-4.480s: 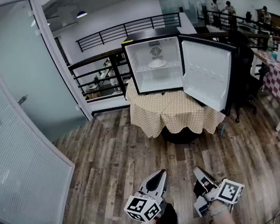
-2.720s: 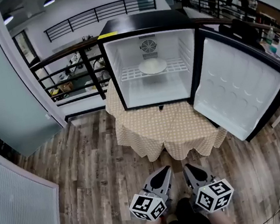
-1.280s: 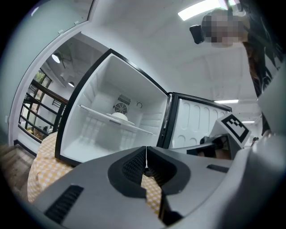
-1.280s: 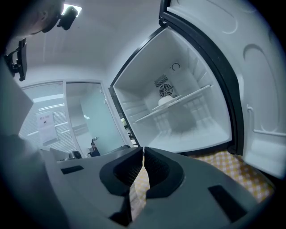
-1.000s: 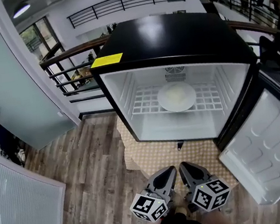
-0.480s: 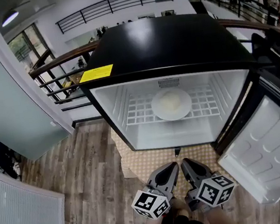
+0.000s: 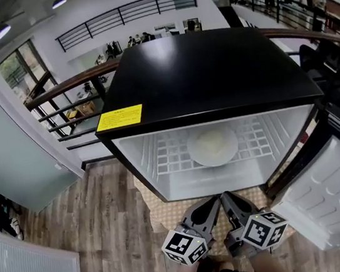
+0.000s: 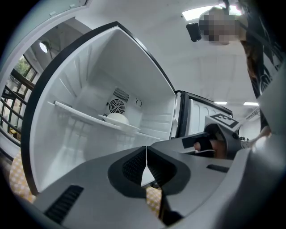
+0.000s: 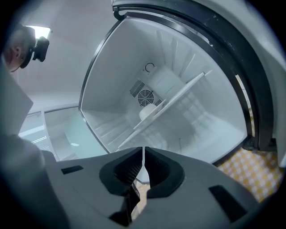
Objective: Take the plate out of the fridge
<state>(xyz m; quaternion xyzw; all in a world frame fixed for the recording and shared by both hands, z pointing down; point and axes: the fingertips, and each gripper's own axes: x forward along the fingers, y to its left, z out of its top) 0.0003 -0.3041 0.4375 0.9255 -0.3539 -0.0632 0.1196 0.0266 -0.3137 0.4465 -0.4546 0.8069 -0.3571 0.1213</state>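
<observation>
With left tongs (image 7: 209,206) and right tongs (image 7: 228,199) pressed together, empty, they could shove the plate (image 7: 213,146) along its shelf (image 7: 164,158).

Round ceiling lamps (image 7: 59,2) lit the hall brightly and evenly. The glossy top of the small black fridge (image 7: 211,69) carried a pale, soft reflection; its white inside was clear, with faint shadows only. Every view bent strongly at the edges. Both gripper views had dark corners, and the grey left tongs (image 8: 146,150) looked slightly unsharp.
</observation>
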